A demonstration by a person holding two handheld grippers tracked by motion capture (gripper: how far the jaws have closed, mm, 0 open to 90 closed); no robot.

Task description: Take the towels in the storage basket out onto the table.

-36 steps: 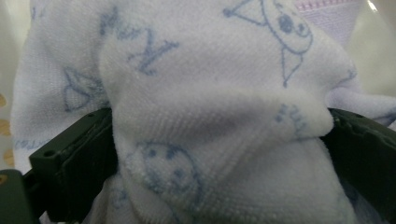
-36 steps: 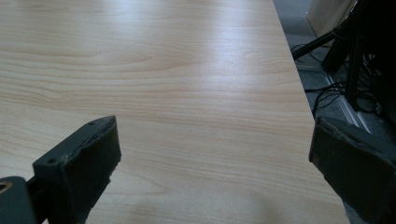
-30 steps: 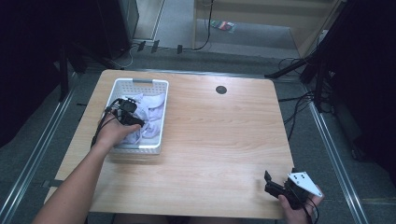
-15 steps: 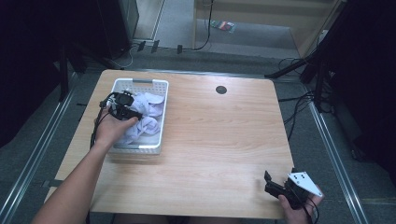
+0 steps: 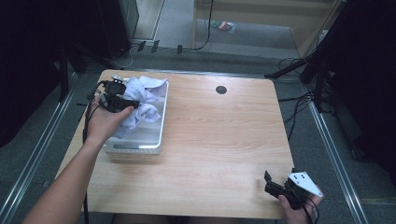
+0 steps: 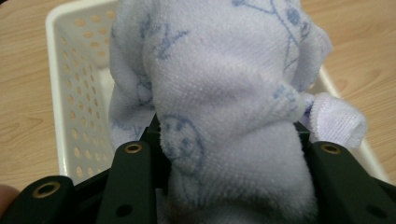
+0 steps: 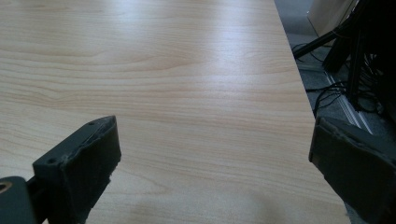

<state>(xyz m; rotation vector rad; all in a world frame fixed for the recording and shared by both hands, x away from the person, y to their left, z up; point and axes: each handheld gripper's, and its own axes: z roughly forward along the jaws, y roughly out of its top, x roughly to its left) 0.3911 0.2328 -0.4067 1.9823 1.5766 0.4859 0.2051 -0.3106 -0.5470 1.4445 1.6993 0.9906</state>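
- Since the pale towel [image 5: 140, 100] was lying low in the white basket [image 5: 161, 126] a moment ago, it has been lifted; the pick-up looks done.
- Wide bare wood is left on the surface [image 5: 219, 140] to the right of the basket, far from any edge.
- The towel is pinched by the left tool [image 5: 131, 103], whose jaws have just been closing on it.
- The right tool [image 5: 275, 183] is held spread near the front right corner.
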